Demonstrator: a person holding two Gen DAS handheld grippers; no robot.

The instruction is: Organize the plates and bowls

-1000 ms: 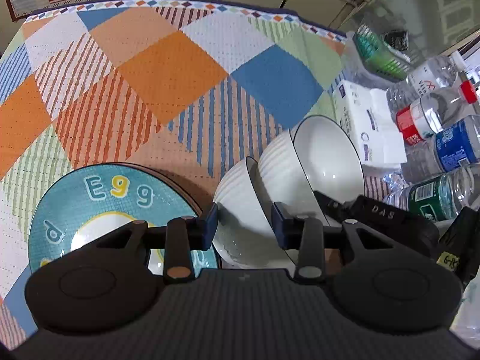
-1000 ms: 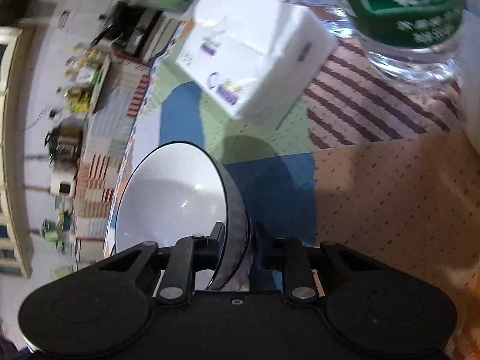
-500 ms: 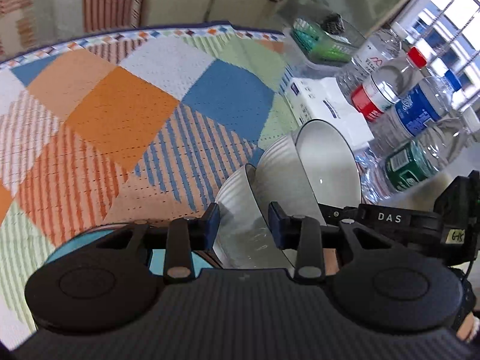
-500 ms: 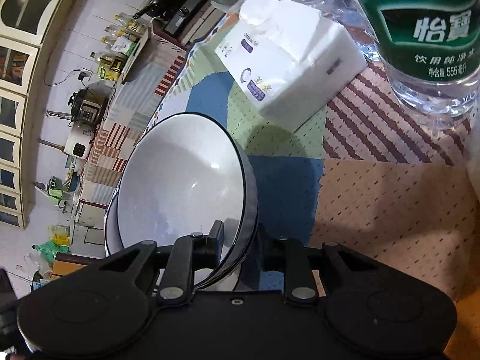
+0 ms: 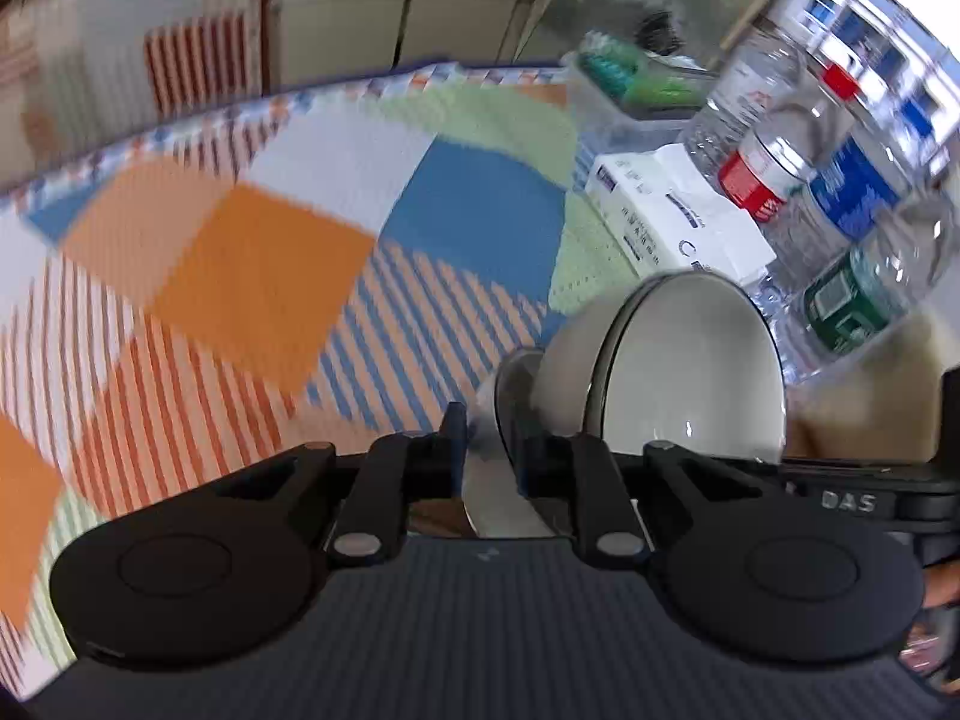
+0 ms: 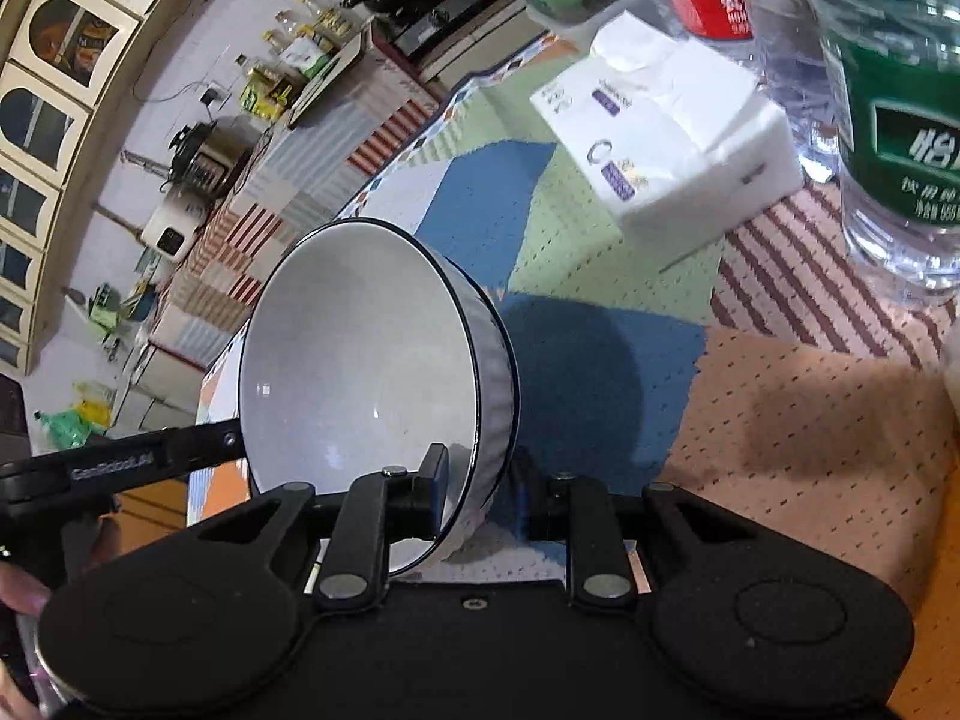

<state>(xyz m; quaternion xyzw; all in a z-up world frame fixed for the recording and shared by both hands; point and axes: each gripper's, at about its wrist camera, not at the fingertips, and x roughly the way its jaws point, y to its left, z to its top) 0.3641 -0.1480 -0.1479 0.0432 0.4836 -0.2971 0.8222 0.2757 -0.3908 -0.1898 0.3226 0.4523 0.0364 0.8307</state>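
- Left tool: jaws drawn in narrow, clamped on the rim of the near bowl. The bowl wall sits between the two pads.
- Near bowl: white, tipped on edge, its opening turned toward the far bowl. Blur hides whether it rests on the cloth.
- Right tool: jaws narrow, gripping the rim of the far bowl. One pad is inside the bowl, the other against the ribbed outer wall.
- Far bowl: white with a dark rim line, tilted steeply, opening facing sideways. In the right wrist view it is clear of the cloth and casts a shadow on the blue patch beneath.
- In the left wrist view the two bowls stand just beside each other, the far one overlapping the near one; contact between them cannot be determined.
- Bench: covered by a patchwork cloth of orange, blue, green and striped squares.
- Tissue pack: white, lying on the cloth beyond the bowls, toward the bench's far right corner.
- Bottles: clear, with red, blue and green labels, grouped along the right edge, just beside the tissue pack.
- Green-label bottle: standing upright at the right edge, near the far bowl.
- A hand shows partly at the left border of the right wrist view.
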